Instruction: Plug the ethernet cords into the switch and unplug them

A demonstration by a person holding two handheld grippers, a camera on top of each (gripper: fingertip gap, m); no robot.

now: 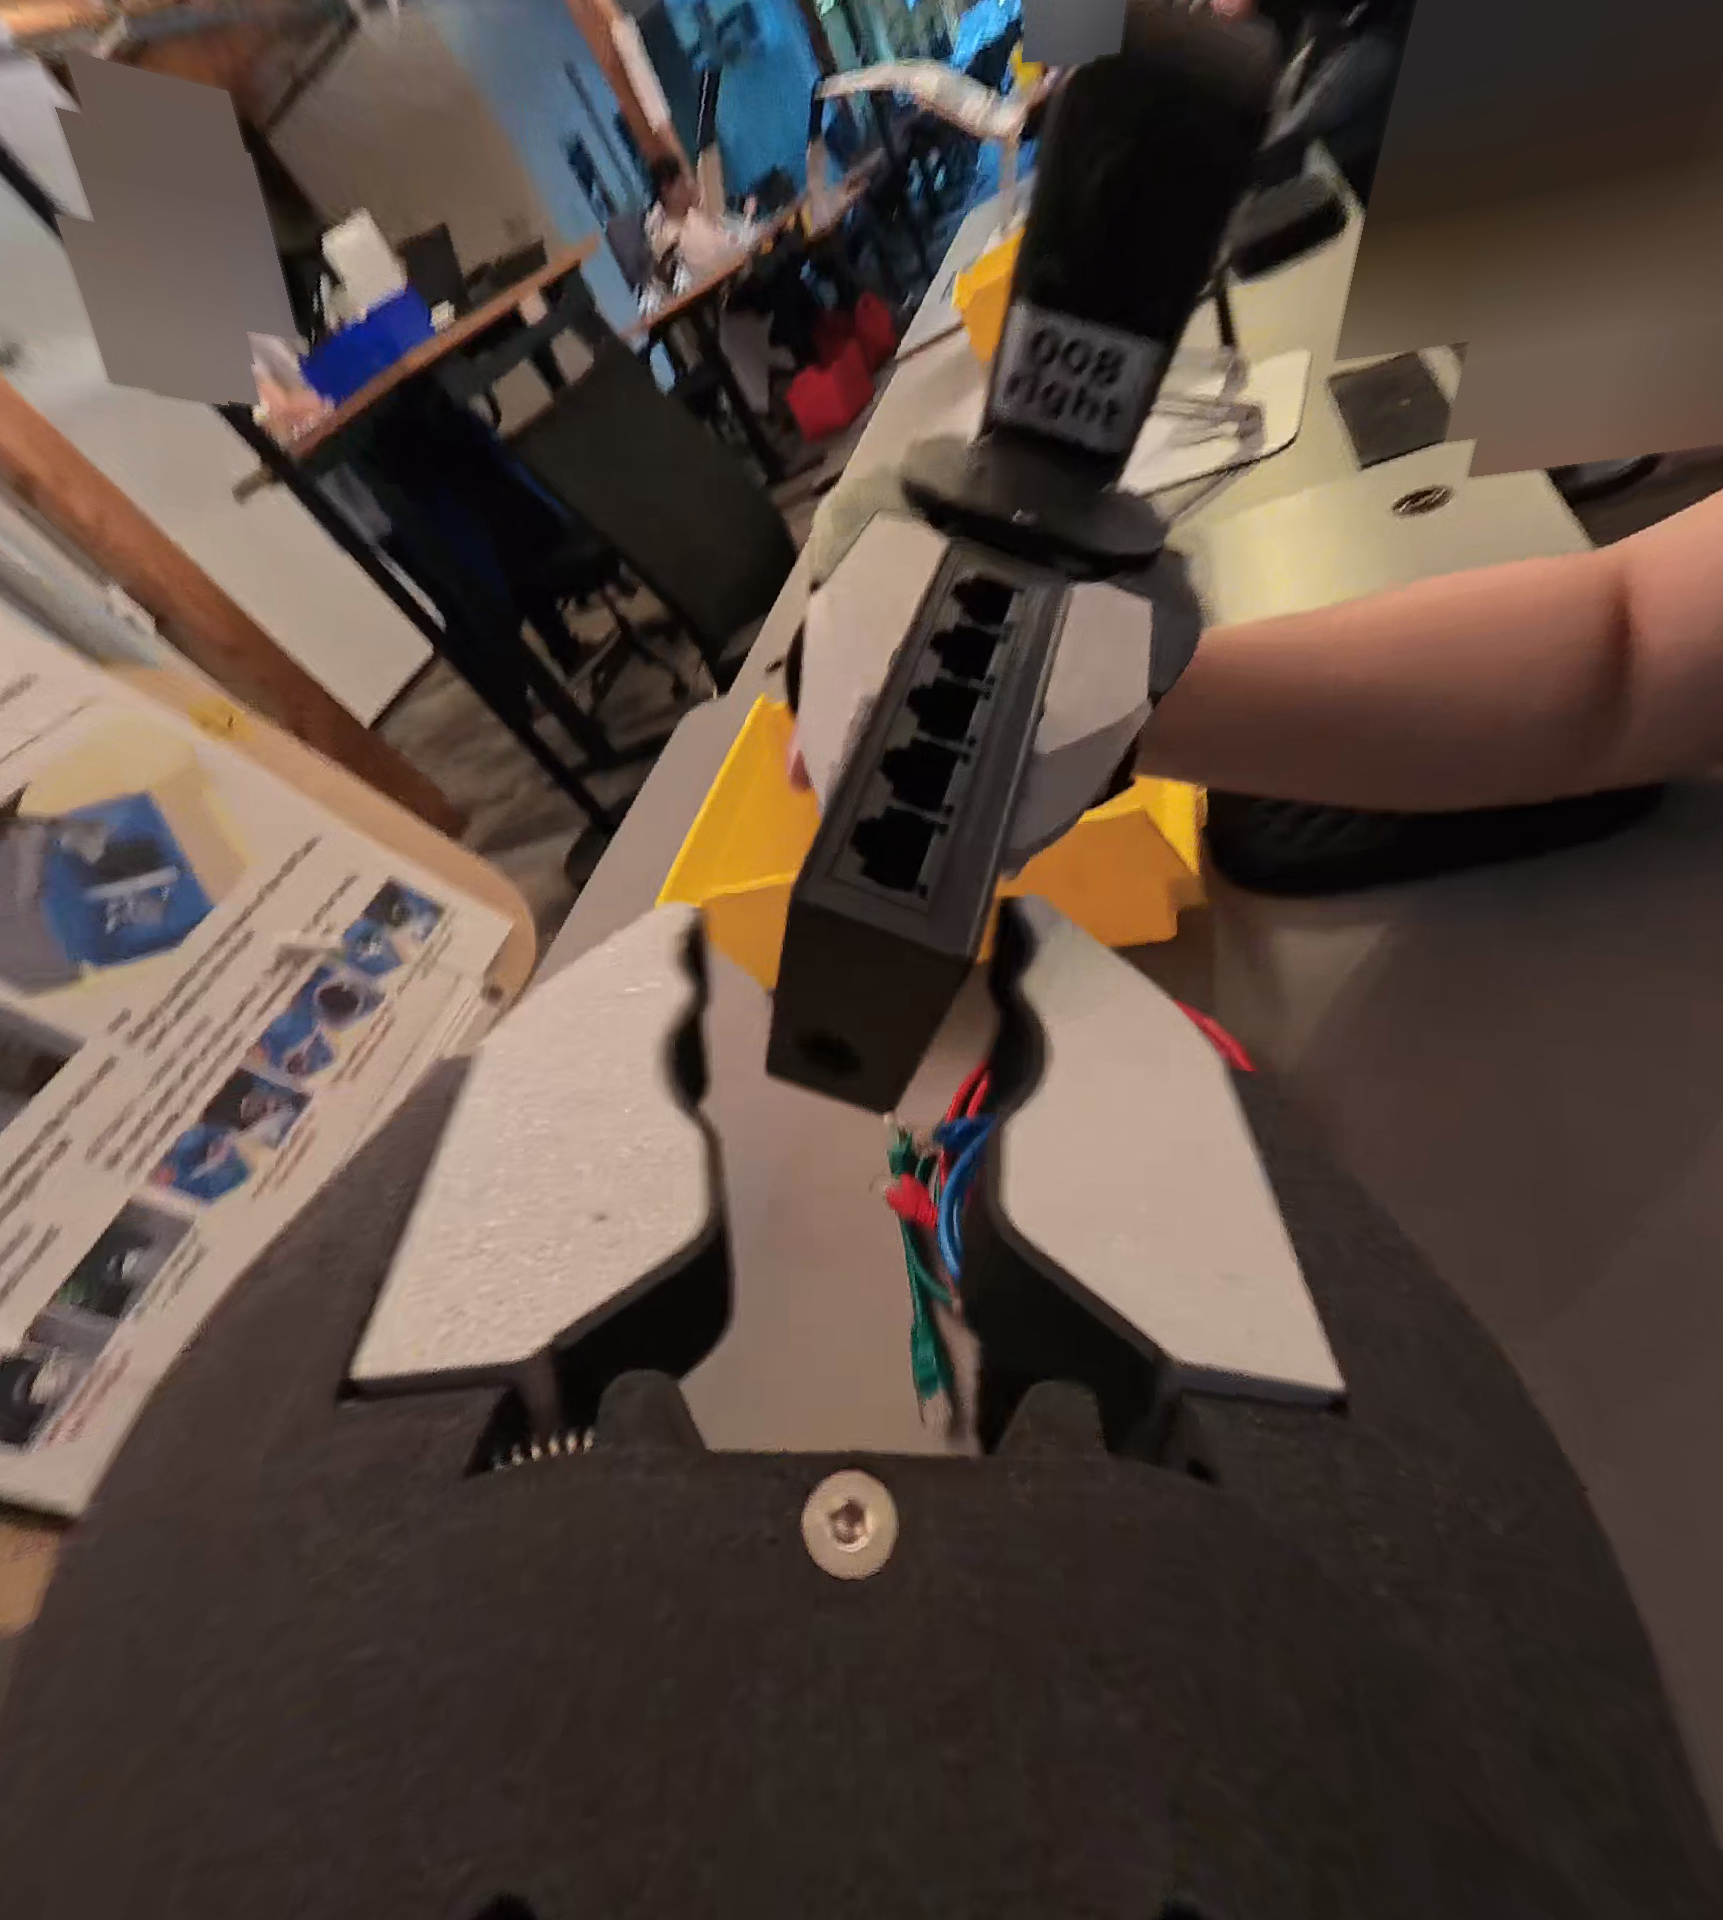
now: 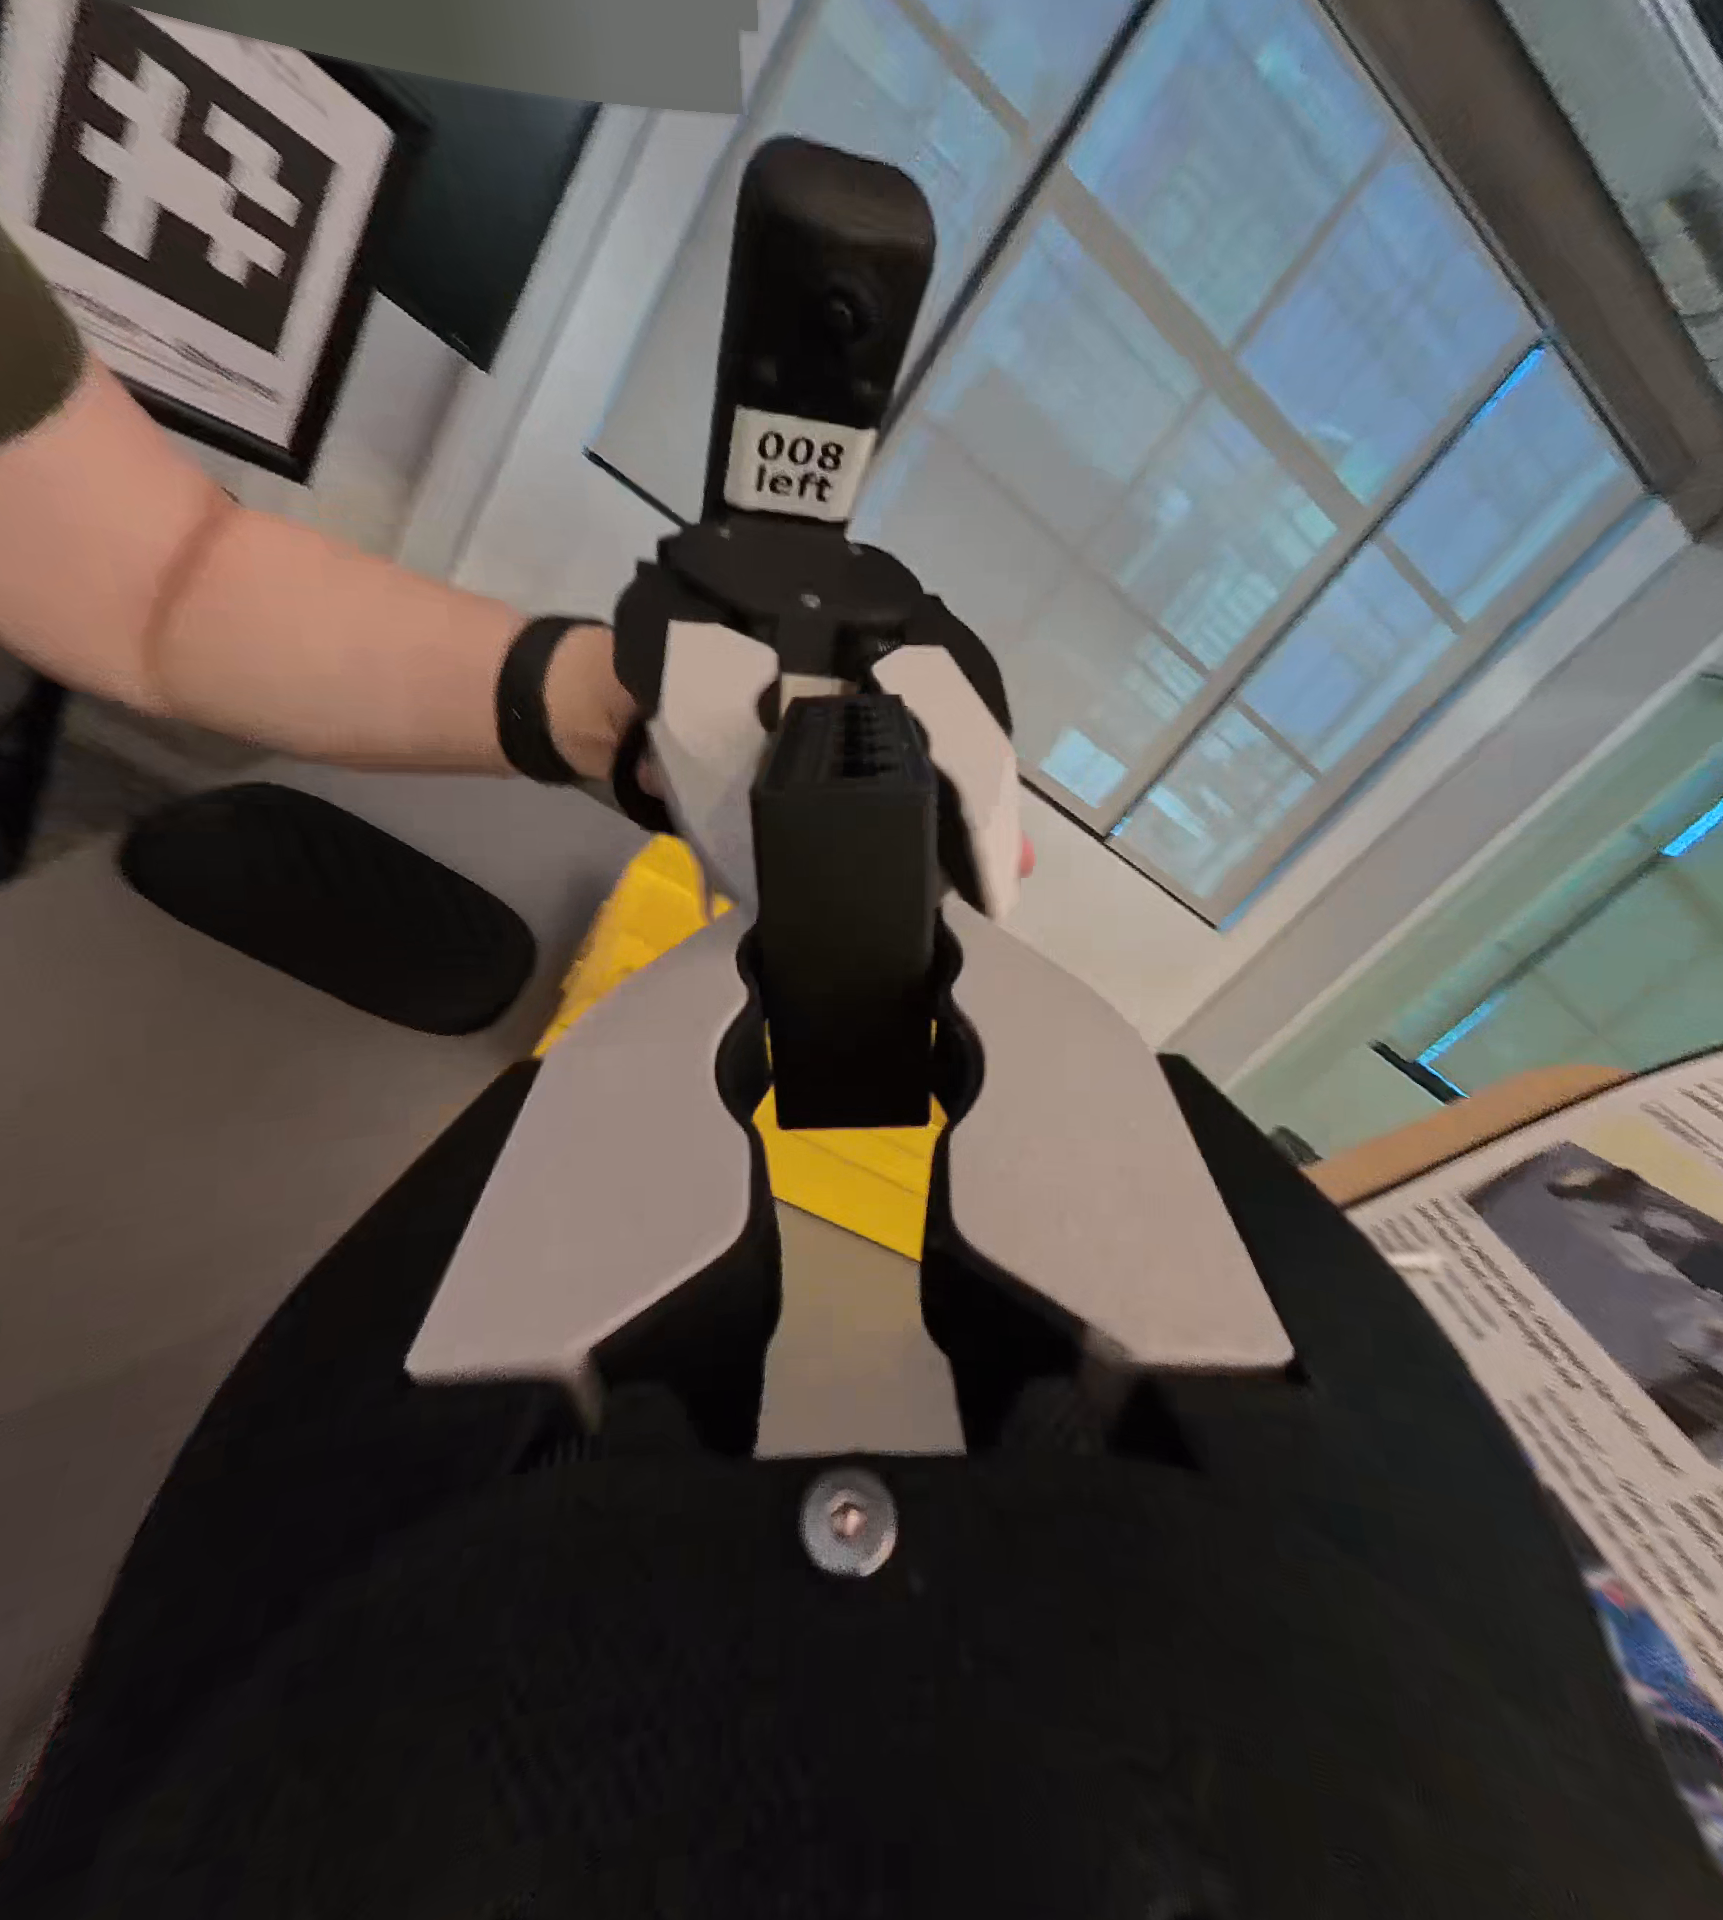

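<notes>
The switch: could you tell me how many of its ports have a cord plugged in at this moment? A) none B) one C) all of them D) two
A, since every port on the switch shows as an empty dark opening, and the ethernet cords lie loose on the table below.

The right tool (image 2: 846,1023) is clamping with its fingers drawn close. The left tool (image 1: 852,1023) is facing it, fingers spread apart. Both forearms are reaching in from opposite sides.

The switch (image 1: 914,831) fills the gap between both facing jaws; cords (image 1: 930,1236) lie beneath.
</notes>
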